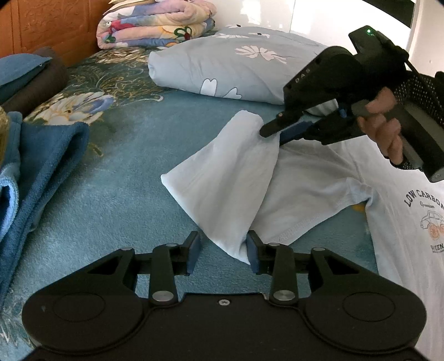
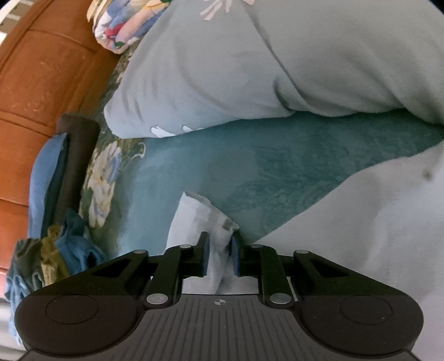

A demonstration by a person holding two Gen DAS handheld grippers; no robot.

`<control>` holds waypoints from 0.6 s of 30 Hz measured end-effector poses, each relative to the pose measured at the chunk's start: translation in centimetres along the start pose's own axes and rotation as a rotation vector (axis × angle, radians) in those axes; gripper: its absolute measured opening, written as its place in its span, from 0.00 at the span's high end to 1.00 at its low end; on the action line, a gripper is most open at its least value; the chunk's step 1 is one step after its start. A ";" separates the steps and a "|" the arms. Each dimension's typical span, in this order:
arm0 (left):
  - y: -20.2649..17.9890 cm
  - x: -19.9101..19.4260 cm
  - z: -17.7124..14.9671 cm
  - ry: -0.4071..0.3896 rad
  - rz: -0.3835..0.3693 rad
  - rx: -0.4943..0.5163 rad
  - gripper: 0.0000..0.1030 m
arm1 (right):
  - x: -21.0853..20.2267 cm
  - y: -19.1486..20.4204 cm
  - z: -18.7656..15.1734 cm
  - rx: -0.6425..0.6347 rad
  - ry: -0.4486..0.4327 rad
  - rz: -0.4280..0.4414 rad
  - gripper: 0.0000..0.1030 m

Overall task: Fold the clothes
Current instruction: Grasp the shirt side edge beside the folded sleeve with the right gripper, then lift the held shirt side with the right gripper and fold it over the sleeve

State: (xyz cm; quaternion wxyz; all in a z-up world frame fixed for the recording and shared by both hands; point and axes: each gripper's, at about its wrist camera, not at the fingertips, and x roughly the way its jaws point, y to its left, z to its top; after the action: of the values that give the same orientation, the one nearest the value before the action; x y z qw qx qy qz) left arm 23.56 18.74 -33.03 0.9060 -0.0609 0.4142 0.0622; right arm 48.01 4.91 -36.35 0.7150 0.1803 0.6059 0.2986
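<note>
1. On the teal bedspread [image 1: 116, 172], nearest the left wrist camera, the left gripper [image 1: 223, 251] stands with its jaws apart; the lower corner of the folded fabric hangs between the blue pads [image 1: 194, 250], touching the right one at most, not squeezed.
2. Just beyond, the white T-shirt [image 1: 313, 183] lies spread on the bedspread, its printed chest reaching the right edge, one part lifted over into a slanted flap.
3. At the flap's upper corner, the right gripper [image 1: 273, 130] has its jaws pressed together on the cloth, a hand [image 1: 385, 130] wrapped round the handle.
4. In the right wrist view, a bunched strip of the same T-shirt [image 2: 194, 219] is pinched between the right gripper's [image 2: 219, 255] pads.
5. To the left, a blue towel [image 1: 47, 155] lies crumpled.
6. Farther back sits a pale blue flowered pillow [image 1: 233, 64].
7. Behind it, a folded floral quilt [image 1: 155, 22] rests by the wooden headboard [image 1: 55, 25].
</note>
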 end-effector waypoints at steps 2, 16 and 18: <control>0.0 -0.1 0.1 0.003 0.003 0.000 0.64 | -0.5 0.7 -0.1 -0.027 -0.010 -0.001 0.96; -1.6 -1.1 1.6 -0.022 0.011 -0.022 0.57 | -8.8 1.5 -0.5 0.039 -0.235 0.154 0.97; -2.2 -1.1 1.9 -0.018 0.000 -0.032 0.56 | -10.4 0.8 -0.8 0.058 -0.272 0.156 0.97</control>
State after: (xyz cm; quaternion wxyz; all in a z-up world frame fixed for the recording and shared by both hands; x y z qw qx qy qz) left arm 24.60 16.84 -30.78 0.9086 -0.0747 0.4051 0.0691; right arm 46.16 -1.30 -28.12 0.7595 0.2863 0.4960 0.3084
